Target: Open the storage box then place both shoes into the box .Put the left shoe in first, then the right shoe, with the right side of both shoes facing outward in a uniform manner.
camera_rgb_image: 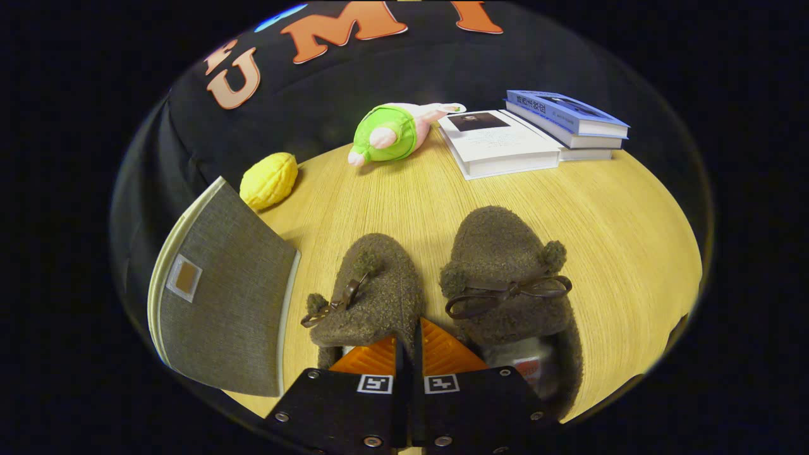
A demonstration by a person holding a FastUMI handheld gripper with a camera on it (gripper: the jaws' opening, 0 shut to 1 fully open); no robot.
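Two fuzzy dark brown slippers with bows lie side by side on the wooden table point(619, 208), toes pointing away from me. The left shoe point(379, 278) is tilted slightly, and its inner side wall sits between my fingers. My gripper point(407, 354) is shut on that wall at the shoe's opening, one finger inside the shoe and the other in the gap between the shoes. The right shoe point(505, 272) lies flat just right of the fingers, untouched. The grey fabric storage box point(221, 297) with a cream edge and a small tag stands left of the shoes; its inside is hidden.
A yellow lemon-shaped toy point(270, 180) lies beyond the box. A green and pink plush toy point(389, 133) rests at the table's far side. To its right are a white book point(499, 142) and stacked blue books point(569, 117). Bare tabletop stretches right of the right shoe.
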